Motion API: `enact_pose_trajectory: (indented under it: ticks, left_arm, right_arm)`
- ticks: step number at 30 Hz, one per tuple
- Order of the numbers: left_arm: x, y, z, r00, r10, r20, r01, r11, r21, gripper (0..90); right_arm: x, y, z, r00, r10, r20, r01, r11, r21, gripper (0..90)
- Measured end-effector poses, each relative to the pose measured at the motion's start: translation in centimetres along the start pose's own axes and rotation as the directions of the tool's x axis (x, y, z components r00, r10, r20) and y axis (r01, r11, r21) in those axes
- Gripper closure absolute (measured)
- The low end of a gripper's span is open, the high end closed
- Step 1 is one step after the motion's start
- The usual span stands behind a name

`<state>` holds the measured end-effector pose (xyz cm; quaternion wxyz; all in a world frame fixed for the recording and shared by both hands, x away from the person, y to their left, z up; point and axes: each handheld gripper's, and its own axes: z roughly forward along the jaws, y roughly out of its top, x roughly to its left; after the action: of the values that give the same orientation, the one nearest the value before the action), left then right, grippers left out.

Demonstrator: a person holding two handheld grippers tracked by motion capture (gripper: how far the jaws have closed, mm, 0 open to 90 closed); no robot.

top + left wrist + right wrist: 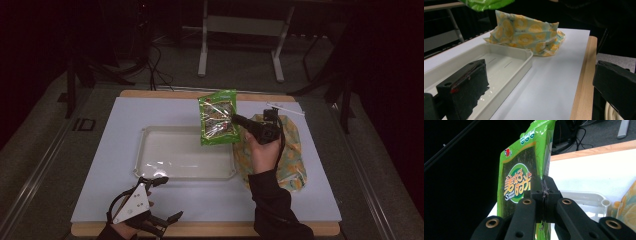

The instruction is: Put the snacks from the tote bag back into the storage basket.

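Clamped by its thin edge between the right gripper's (pixel 544 192) fingers, the green snack packet (pixel 524 170) could twist free and miss the tray (pixel 150 165) below; left gripper's (pixel 536 85) fingers stand released.

Green packet (pixel 486 4) cut off above

**Handheld grippers: external appearance**

Right gripper (pixel 544 195): matte black linkage arms carrying brass-coloured rivets just behind the fingers; black pads (pixel 551 187) with a frayed grey edge. Left gripper (pixel 159 200): black frame topped by a grey three-cornered plate with small dark holes; block-shaped black pads (pixel 466 87), one bearing red marks. The right arm wears a black sleeve (pixel 272 205).
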<state>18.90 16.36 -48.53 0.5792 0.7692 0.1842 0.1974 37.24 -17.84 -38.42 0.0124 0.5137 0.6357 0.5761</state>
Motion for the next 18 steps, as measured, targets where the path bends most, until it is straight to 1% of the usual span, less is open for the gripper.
enact_pose_trajectory:
  ticks: [4,10,16,18]
  left_arm:
    - [-0.1,0.0,-0.1,1.0000,-0.002,-0.003,0.002,1.0000,-0.007,0.3]
    - [0.0,0.0,0.0,1.0000,0.002,-0.004,-0.002,1.0000,-0.004,0.4]
    - [0.0,0.0,0.0,1.0000,0.004,-0.001,-0.004,1.0000,-0.002,0.4]
    - [0.0,0.0,0.0,1.0000,0.004,-0.001,-0.004,1.0000,-0.002,0.4]
  right_arm:
    - [0.0,-0.6,0.4,1.0000,0.001,0.007,-0.001,1.000,-0.005,88.7]
    - [-0.5,-1.7,0.9,0.9996,0.023,0.014,-0.023,1.000,-0.020,88.8]
    - [-1.2,-3.0,1.7,0.9990,0.038,0.025,-0.038,0.999,0.003,88.8]
    - [-1.2,-3.2,1.8,0.9988,0.041,0.026,-0.042,0.999,0.008,88.8]
